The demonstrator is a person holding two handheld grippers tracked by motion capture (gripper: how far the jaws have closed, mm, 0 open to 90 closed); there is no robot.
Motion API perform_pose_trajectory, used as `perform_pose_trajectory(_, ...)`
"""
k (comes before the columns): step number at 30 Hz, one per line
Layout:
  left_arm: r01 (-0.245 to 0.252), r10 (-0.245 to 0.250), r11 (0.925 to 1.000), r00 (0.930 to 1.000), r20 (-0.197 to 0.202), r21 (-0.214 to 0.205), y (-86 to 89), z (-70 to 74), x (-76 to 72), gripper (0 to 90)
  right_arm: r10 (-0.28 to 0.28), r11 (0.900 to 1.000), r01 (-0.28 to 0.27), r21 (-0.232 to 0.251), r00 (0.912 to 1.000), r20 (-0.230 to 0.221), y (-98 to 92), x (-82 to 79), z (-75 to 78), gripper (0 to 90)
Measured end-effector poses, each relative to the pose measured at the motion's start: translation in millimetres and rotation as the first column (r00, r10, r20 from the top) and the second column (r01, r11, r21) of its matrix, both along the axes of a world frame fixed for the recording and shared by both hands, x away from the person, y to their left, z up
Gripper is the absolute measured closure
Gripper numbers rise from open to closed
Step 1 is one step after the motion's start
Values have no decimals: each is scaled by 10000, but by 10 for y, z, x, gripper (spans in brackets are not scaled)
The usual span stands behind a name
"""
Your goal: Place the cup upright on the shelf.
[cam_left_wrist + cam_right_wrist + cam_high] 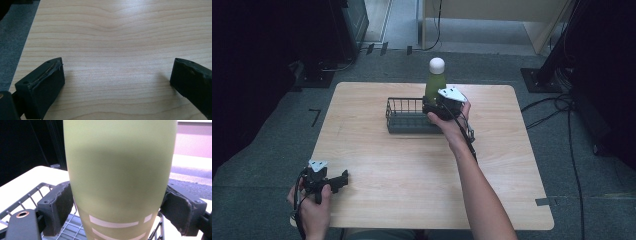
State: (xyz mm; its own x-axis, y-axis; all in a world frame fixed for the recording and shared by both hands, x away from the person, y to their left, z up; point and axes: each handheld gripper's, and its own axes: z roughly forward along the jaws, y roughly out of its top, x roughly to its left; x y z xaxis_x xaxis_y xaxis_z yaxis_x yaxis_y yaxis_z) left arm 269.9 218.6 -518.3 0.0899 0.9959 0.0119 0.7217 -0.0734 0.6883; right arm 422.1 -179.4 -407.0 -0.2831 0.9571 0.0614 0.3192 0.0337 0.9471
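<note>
Green bottle [435,84] with the white cap is standing upright at the right end of the dark wire basket [404,116], which sits toward the far middle of the wooden table [412,170]. So the placing part looks pretty much done to me, assuming the job is getting the bottle into that basket. In the right gripper view the bottle [120,175] sits right between the two black pads, and you can see basket wires [32,197] below and behind it. The right gripper [443,106] is around the lower body of the bottle, but its jaws are parted a little; the left pad looks like it's at the surface or just off it, and the right one has a sliver of gap, so I'd say it is letting go, not squeezing. What's left, as far as I can judge: open a bit wider, back the hand away without tipping the bottle, since it's tall and narrow at the base. The left gripper [326,181] is down at the near left corner of the table, jaws wide apart with nothing but bare wood [112,50] between them, just idling well apart from the action.
</note>
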Motion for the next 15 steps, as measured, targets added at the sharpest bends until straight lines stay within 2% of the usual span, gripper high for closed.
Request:
perform_pose_trajectory(5, -1, 1, 10000, 10000, 1, -1, 0, 0, 0, 0, 66, 10000, -66, -45, 10000, -36, -5, -29, 26, 133)
perform_pose_trajectory(11, 0, 0, 10000, 10000, 3, -2, 0, 0, 0, 0, 158, 9998, -155, 125, 9996, -242, -9, -90, 83, 124)
perform_pose_trajectory(15, 1, -1, 10000, 10000, 1, -1, 0, 0, 0, 0, 258, 9995, -251, 183, 9988, -410, -34, -159, 142, 80)
